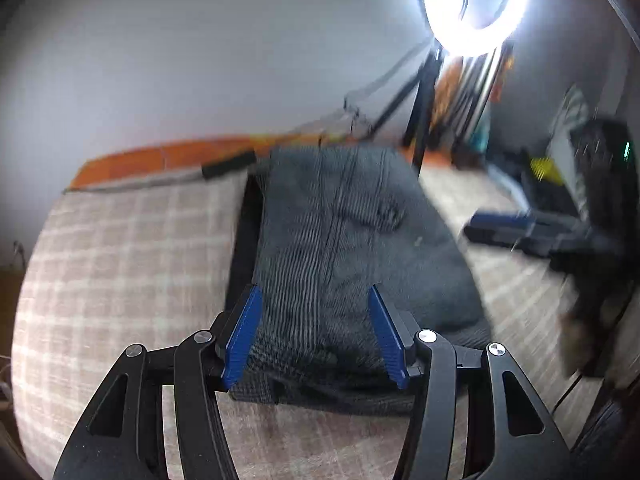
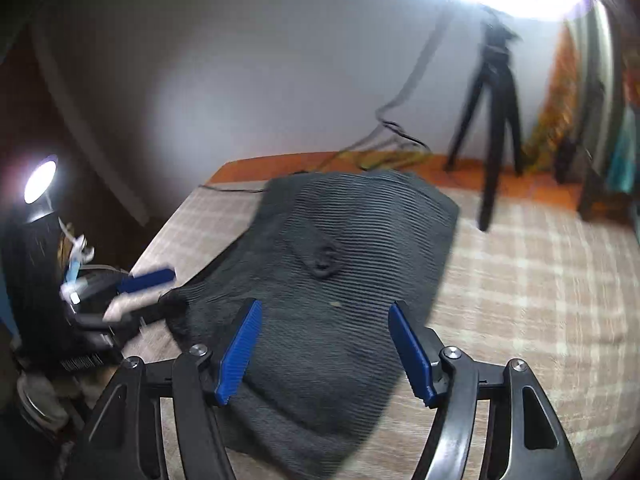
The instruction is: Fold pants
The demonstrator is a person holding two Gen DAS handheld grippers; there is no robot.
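Note:
The dark grey ribbed pants [image 1: 352, 248] lie folded into a compact block on the plaid table cover [image 1: 120, 264]. My left gripper [image 1: 316, 292] is open, its blue pads [image 1: 244, 336] standing over the near edge of the pants, holding nothing. In the right wrist view the pants [image 2: 344, 280] lie ahead, with a small pucker near the middle. My right gripper [image 2: 324, 308] is open and empty above their near part. The right gripper also shows in the left wrist view [image 1: 516, 224] at the right. The left gripper shows in the right wrist view [image 2: 144, 280] at the pants' left corner.
A bright ring light [image 1: 472, 0] on a black tripod [image 2: 496, 120] stands behind the table. Cables [image 2: 392, 144] run along the orange floor by the white wall. A small lamp [image 2: 40, 180] glows at the left. Dark equipment [image 1: 592, 168] sits at the right.

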